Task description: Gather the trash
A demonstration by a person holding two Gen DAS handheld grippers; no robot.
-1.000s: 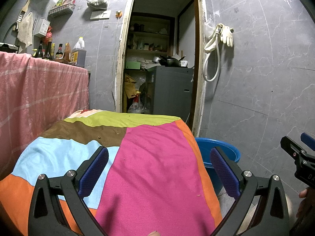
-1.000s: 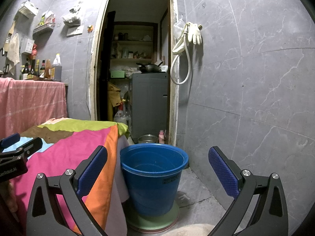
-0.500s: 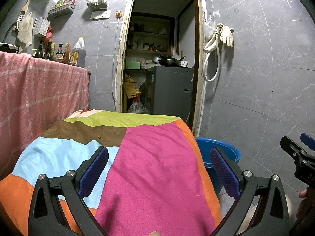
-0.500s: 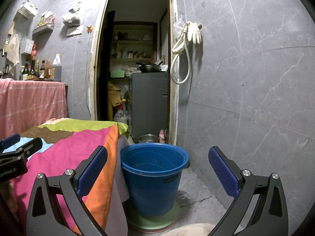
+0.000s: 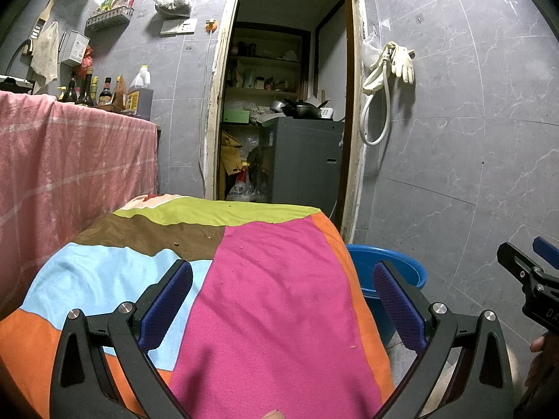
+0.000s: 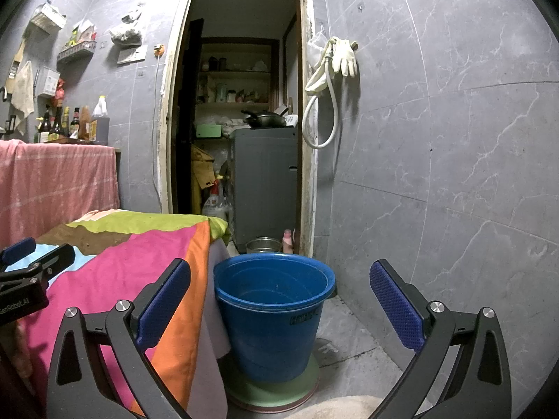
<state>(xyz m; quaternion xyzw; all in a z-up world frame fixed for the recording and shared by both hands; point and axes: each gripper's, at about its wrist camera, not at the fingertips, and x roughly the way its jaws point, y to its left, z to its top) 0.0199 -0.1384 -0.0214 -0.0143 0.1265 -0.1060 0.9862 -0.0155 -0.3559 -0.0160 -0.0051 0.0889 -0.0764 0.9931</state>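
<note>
The left gripper (image 5: 282, 291) is hovering over the patchwork cloth (image 5: 272, 279) covering the table, its jaws spread wide and holding nothing; the right gripper (image 6: 280, 291) is likewise gaping and empty, pointing at the blue bucket (image 6: 274, 314) standing on the floor just beside the table's right edge. The only trash showing is a scatter of tiny crumbs (image 5: 176, 243) — dark specks lying on the brown patch, ahead of the left gripper and slightly to its left, with paler flecks on the pink panel. They are looking too small to have any long axis. The left gripper is sitting nearer them; the right is nearer the bucket, which is probably serving as the bin.
</note>
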